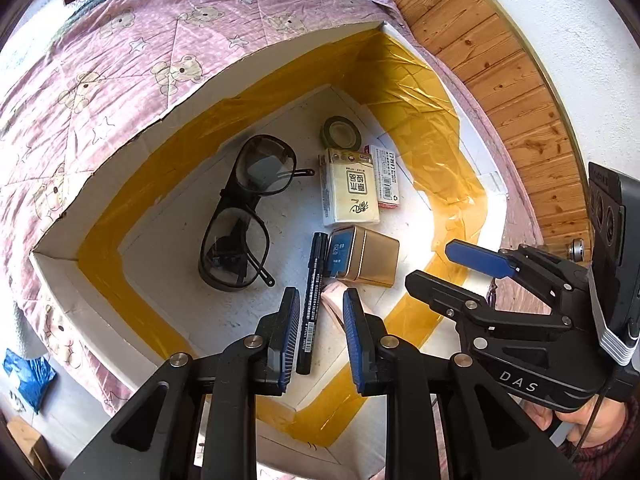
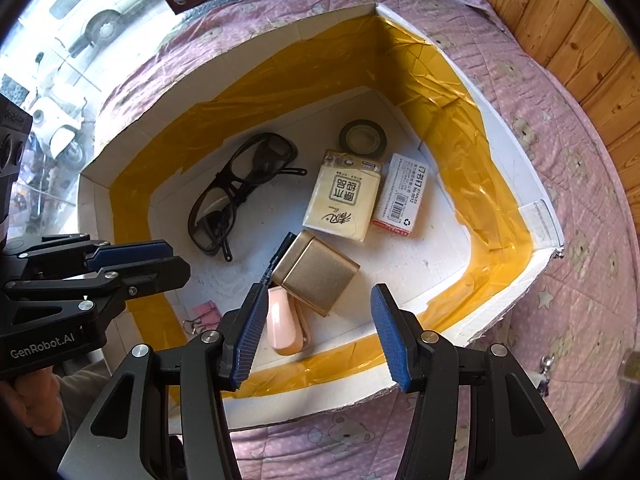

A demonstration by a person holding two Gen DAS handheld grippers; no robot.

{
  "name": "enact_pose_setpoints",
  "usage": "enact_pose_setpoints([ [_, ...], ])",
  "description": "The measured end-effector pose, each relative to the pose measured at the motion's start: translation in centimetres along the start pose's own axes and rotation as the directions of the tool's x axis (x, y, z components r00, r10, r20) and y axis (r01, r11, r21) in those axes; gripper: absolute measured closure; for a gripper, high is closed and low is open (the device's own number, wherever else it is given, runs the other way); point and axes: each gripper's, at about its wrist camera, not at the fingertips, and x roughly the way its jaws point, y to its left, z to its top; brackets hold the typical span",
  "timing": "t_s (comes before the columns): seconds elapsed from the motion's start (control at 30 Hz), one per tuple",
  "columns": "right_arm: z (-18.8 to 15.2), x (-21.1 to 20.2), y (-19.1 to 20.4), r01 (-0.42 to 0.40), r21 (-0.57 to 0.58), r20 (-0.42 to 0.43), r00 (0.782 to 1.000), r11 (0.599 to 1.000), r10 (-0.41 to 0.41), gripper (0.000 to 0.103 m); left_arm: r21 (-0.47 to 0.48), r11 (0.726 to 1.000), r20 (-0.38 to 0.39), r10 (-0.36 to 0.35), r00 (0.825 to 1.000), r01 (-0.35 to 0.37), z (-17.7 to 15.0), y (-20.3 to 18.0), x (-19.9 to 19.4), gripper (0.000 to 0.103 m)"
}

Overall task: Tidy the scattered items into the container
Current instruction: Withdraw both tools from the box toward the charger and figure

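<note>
Both grippers hang over the white box [image 1: 100, 216] with yellow tape on its inner walls, which sits on a pink bear-print quilt [image 1: 120, 40]. The left gripper [image 1: 322, 312] has its jaws moderately apart and grips nothing; the black marker [image 1: 312, 300] lies on the box floor between its fingers, low in the frame's centre. The right gripper [image 2: 318, 320] is spread wider and also empty, above the gold tin [image 2: 316, 270] and the pink stapler [image 2: 286, 326].

Everything visible already lies inside: glasses [image 1: 248, 216] left of centre, tissue pack [image 1: 350, 188], staples box [image 2: 400, 196] and tape roll [image 1: 341, 132] toward the upper right, and a pink binder clip [image 2: 206, 316] at the lower left in the right view. No stray item shows on the quilt.

The risk, in my judgement, is disturbance. Closing the left jaws could lift the marker back out. A careless withdrawal could catch the box wall and tip it on the soft quilt. The grippers are near each other and could collide.
</note>
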Motion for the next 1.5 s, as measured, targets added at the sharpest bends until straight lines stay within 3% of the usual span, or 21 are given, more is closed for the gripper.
enact_pose_setpoints([
  [0.53,-1.6,-1.9,1.4,0.001,0.006,0.035,0.999,1.0,-0.001,0.046,0.099,0.995,0.057,0.023,0.998,-0.029,-1.8,-2.0,-2.1,0.079],
  [1.1,-3.6,-4.7,2.7,-0.013,0.027,0.105,0.994,1.0,0.01,0.046,0.144,0.988,0.081,0.045,0.996,-0.057,-3.3,-3.2,-3.5,0.079],
  [1.5,-5.0,-6.5,2.8,-0.033,0.07,0.175,0.984,0.997,0.02,0.046,0.183,0.983,0.129,0.011,0.992,-0.035,-4.2,-4.4,-5.2,0.079],
])
